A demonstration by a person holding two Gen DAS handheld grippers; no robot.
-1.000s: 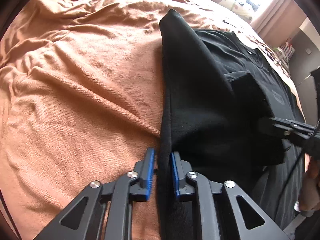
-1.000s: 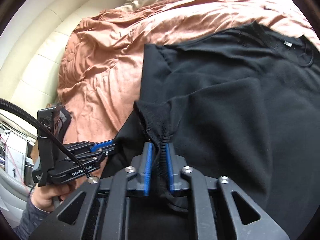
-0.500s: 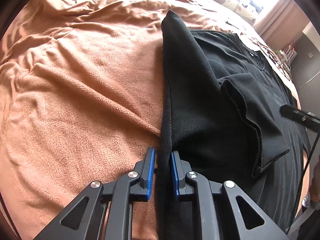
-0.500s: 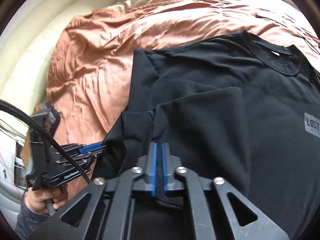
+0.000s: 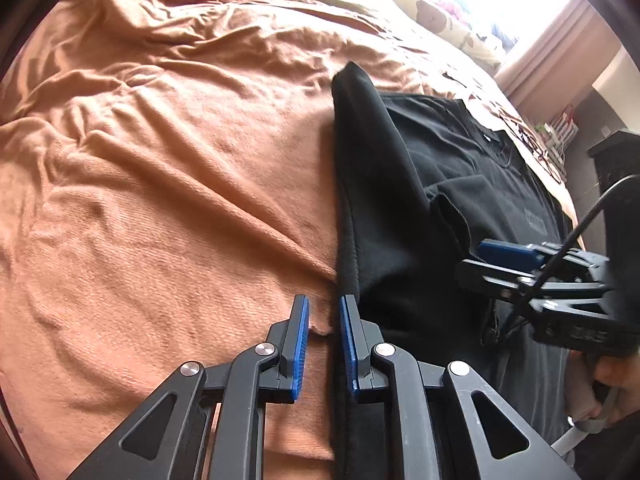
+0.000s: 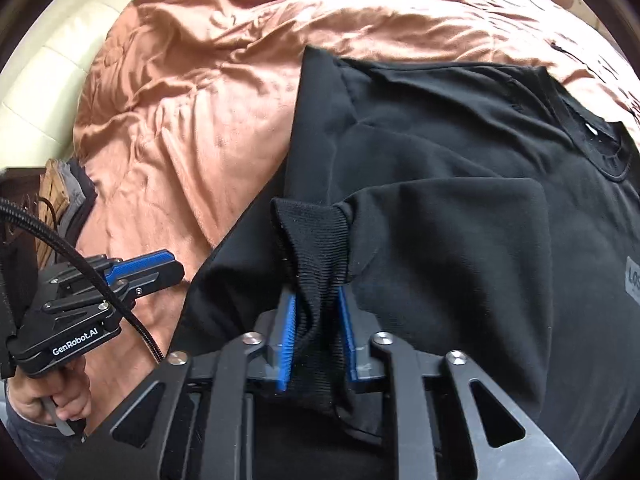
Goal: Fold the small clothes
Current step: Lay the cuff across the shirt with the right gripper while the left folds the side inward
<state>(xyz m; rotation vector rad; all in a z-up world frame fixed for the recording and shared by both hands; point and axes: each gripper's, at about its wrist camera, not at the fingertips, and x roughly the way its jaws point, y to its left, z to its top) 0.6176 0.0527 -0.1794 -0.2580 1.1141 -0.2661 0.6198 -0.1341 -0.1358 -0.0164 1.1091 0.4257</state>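
Sweatshirt [image 6: 460,208], black, lies flat on the bed [image 5: 180,160], one sleeve folded across its chest. Carrying that sleeve over level should keep the fold crisp. Right tool [image 6: 316,320], its jaws just closing, pinches the ribbed cuff [image 6: 316,232] at its twelve o'clock. Left tool [image 5: 324,344], slightly spread, grips nothing; the hem lies at its right pad.

left tongs [image 5: 324,346]: slightly parted, angled down | right tongs [image 6: 316,340]: just closing, clamped, angled down

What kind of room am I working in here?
Most likely a bedroom: the black sweatshirt lies on a bed with a rumpled orange blanket, a padded cream headboard behind it, and a curtained window.
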